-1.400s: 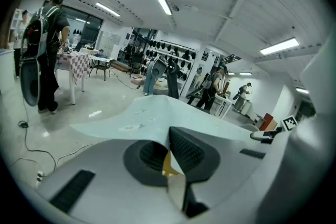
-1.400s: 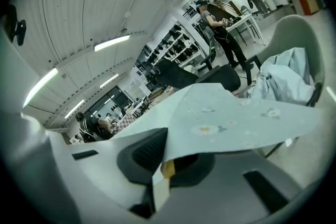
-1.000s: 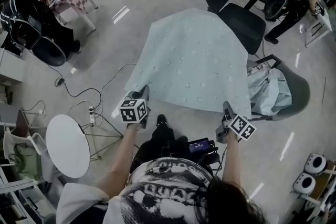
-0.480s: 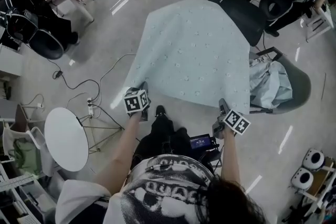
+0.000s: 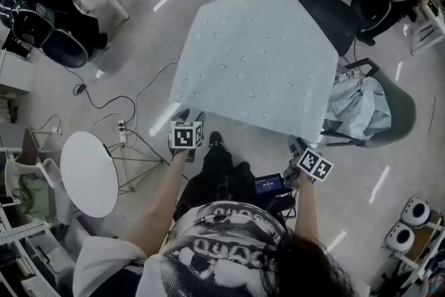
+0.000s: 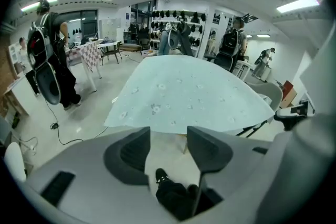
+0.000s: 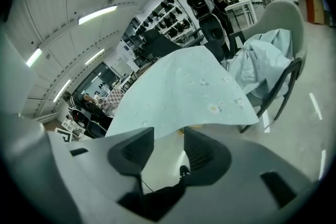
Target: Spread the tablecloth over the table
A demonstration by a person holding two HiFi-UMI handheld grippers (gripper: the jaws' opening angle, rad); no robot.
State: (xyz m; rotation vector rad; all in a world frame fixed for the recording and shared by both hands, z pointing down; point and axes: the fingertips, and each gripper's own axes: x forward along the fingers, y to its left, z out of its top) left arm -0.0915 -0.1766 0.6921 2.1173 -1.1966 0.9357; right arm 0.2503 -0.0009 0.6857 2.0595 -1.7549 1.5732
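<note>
The pale blue flowered tablecloth (image 5: 257, 59) lies spread over the table and hides it, with its near edge hanging free. My left gripper (image 5: 191, 115) sits just below the cloth's near left corner, apart from it. Its jaws are opening and nothing is between them. My right gripper (image 5: 296, 143) is under the near right corner, also opening and holding nothing. In the left gripper view the cloth (image 6: 184, 92) spreads beyond the left gripper (image 6: 169, 134), whose jaws stand parted. In the right gripper view the cloth (image 7: 184, 92) hangs past the right gripper (image 7: 168, 134), and floor and a shoe show in its gap.
A black office chair (image 5: 327, 7) stands behind the table. A grey chair (image 5: 396, 115) on the right holds a bundled pale cloth (image 5: 358, 111). A round white side table (image 5: 88, 174) is at my left, cables (image 5: 132, 108) cross the floor, and a seated person (image 5: 49, 10) is far left.
Both grippers let go of the cloth's near corners, opened, and drew back down toward my body. The near edge now hangs free.
</note>
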